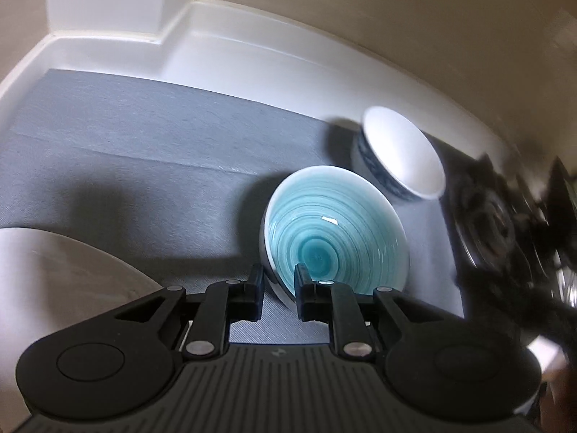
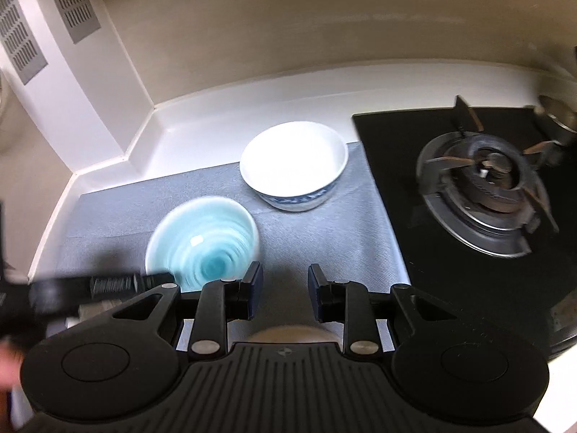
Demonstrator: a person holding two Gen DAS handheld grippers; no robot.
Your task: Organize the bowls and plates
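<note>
While the left tool [image 1: 279, 283] pinched the near rim of the round turquoise ceramic bowl with a spiral glaze [image 1: 333, 232], one finger [image 1: 256, 281] sat outside the bowl's white wall and the other finger [image 1: 303, 283] sat inside against the glaze, and the bowl looked tipped up on that held edge. It stood on the grey textured mat [image 1: 126, 166] that covered the white surface [image 1: 252, 57]. Just beyond the turquoise bowl, and toward the stove side, was the round white porcelain bowl with a blue pattern on its outer wall [image 1: 400, 151]; the two bowls lay close, with whether they touched not clear from the left wrist view, though the right wrist view showed a strip of mat between them. On the side of the turquoise bowl away from the stove, a pale rounded dish [image 1: 54, 281] showed at the picture's edge, too cropped to identify. The right tool [image 2: 285, 285] hung over bare mat just beside the turquoise bowl, its jaws spread apart with nothing between them. Past the white bowl from the turquoise bowl lay the black glass gas hob [image 2: 396, 137] with its round metal burner [image 2: 487, 176]. Blurred in the right wrist view, the left tool reached the turquoise bowl's near edge.
</note>
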